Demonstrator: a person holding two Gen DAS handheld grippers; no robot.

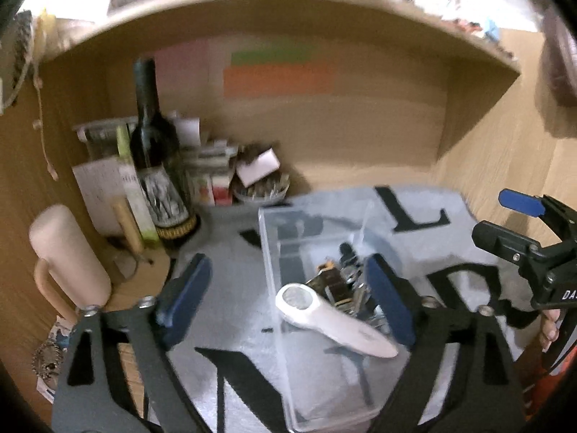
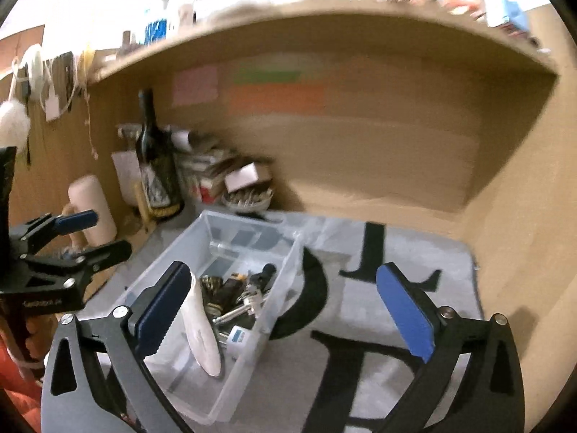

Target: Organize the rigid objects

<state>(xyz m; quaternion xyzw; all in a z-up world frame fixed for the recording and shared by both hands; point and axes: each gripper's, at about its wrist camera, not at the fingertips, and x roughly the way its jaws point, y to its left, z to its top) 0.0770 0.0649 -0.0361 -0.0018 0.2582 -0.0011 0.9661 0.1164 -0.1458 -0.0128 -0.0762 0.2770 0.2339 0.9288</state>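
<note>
Both the left tongs (image 1: 288, 299) and right tongs (image 2: 285, 314) are being held released over the clear bin (image 2: 162, 267), nothing gripped; the white opener (image 1: 335, 319) is lying inside it among small metal items (image 2: 241, 299).

Left wrist view: looks forward and down between its own fingers, close over the clear bin (image 1: 313, 288) on the grey mat (image 1: 245, 361), facing the wooden alcove; bottle (image 1: 155, 166) at left. Right wrist view: same facing, from the bin's (image 2: 216, 288) right. Both share bin, mat (image 2: 360, 324), bottle (image 2: 155, 166) and alcove.
</note>
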